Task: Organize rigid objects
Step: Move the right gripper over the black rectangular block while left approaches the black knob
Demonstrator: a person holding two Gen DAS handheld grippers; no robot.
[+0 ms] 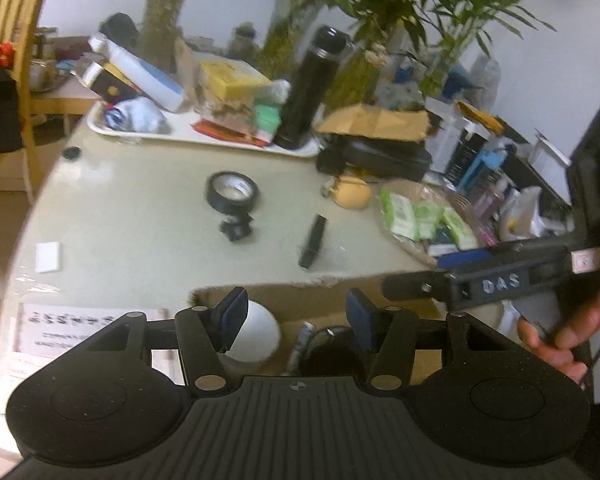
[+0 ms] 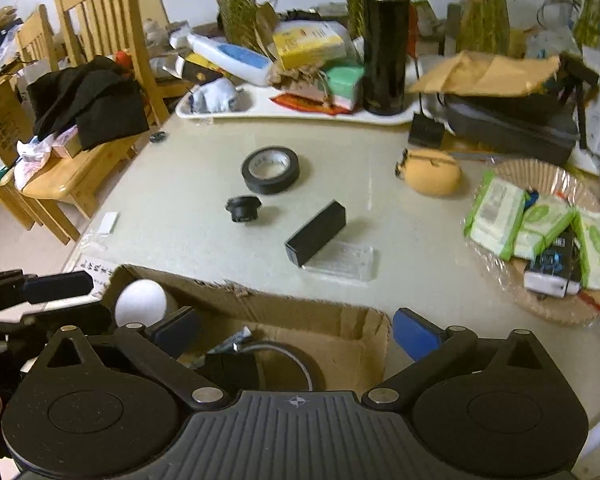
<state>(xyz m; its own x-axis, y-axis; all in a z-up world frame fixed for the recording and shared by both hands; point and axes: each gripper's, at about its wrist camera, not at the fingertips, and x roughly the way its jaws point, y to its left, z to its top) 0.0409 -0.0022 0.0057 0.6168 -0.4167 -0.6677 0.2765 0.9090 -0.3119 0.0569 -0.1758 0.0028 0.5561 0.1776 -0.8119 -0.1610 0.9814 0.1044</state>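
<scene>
An open cardboard box (image 2: 300, 308) sits at the table's near edge. Inside lie a white ball (image 2: 140, 300), a dark round item (image 2: 268, 364) and a small silvery piece. Over the box my right gripper (image 2: 296, 332) stands wide open with nothing between its pads. My left gripper (image 1: 296, 316) hovers over the same box, partly open and empty, and the white ball (image 1: 256, 336) lies just behind its left finger. On the table beyond are a black tape roll (image 2: 271, 185), a small black lens-like part (image 2: 243, 208), a black oblong box (image 2: 316, 232) and a clear plastic case (image 2: 344, 260).
A yellow round pouch (image 2: 432, 176) and a wicker basket (image 2: 540, 172) of wipe packs sit to the right. A white tray (image 2: 260, 110) at the back holds a black flask (image 2: 384, 40), bottles and boxes. Wooden chairs (image 2: 80, 168) stand left, with a black case (image 2: 512, 124) at the back right.
</scene>
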